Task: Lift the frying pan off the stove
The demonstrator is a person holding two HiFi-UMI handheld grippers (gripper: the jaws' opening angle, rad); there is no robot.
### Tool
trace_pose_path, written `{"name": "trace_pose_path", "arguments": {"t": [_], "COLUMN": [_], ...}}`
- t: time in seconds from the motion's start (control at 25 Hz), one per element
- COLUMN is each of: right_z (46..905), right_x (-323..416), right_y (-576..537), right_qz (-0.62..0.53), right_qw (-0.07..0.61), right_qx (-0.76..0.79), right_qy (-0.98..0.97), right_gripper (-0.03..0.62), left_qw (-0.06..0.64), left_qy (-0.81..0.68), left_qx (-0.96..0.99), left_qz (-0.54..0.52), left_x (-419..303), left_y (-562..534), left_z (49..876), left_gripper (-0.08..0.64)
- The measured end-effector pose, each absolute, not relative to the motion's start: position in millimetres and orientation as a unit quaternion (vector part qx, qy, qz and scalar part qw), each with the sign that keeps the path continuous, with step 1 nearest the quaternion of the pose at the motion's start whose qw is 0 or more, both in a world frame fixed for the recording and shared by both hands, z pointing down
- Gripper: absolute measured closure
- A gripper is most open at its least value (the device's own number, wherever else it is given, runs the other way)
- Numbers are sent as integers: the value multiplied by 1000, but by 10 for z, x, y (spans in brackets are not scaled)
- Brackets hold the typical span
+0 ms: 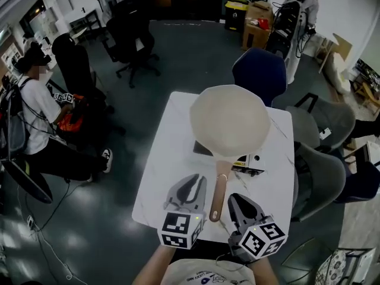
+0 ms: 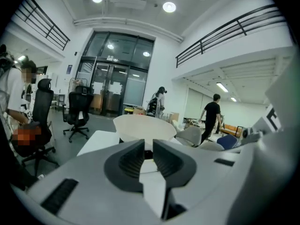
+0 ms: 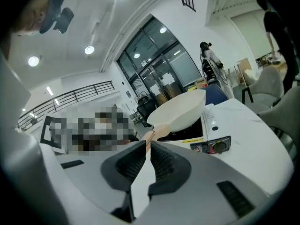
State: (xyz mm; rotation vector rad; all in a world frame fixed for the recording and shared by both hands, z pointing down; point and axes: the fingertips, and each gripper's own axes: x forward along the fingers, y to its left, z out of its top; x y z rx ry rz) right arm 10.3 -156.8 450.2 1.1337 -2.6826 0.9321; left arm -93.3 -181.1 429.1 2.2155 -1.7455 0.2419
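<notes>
A cream frying pan [image 1: 230, 122] sits on a portable stove [image 1: 254, 164] on the white table [image 1: 157, 177]. Its wooden handle [image 1: 219, 193] points toward me. My left gripper [image 1: 198, 183] hovers just left of the handle, shut with nothing in it. On the handle's right, nearer its end, my right gripper [image 1: 234, 199] is also shut and empty. The left gripper view shows the pan [image 2: 143, 124] straight beyond the closed left gripper [image 2: 148, 148]. In the right gripper view the pan [image 3: 180, 109], its handle [image 3: 151, 135] and the stove's knob panel [image 3: 211, 145] lie past the closed right gripper [image 3: 148, 150].
A blue chair [image 1: 259, 70] stands behind the table and grey chairs [image 1: 320, 171] at its right. A seated person [image 1: 38, 117] and black office chairs [image 1: 127, 37] are to the left. Cardboard boxes [image 1: 256, 22] and a standing person [image 1: 300, 16] are far back.
</notes>
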Motion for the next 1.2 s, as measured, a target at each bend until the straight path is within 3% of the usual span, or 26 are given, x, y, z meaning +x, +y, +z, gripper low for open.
{"name": "trace_pose_path", "arguments": {"t": [0.32,0.48,0.76,1.2], "right_z": [4513,4573,4664,4729], "right_x": [41,-5,-109,-386], "right_y": [-1535,-1512,-1420,-1264], "right_qz": [409,446,554,612], "right_qw": [-13,-13,-50,-21], "right_qx": [327,310,255,164], "right_qy": [-852,-839,-791,-774], "right_gripper": [566,485,448,446], "left_qw": [195,213,240,255], "left_qy": [-553,-526,-498,-460], "left_qx": [806,819,829,846], "left_qz": [85,84,85,87], "left_x": [-926,-925,-963,-937], "left_y": [-1997,-2052,-2084,-2107], "left_z": [4423,4496,4612,4621], "left_gripper": [500,500,500,500]}}
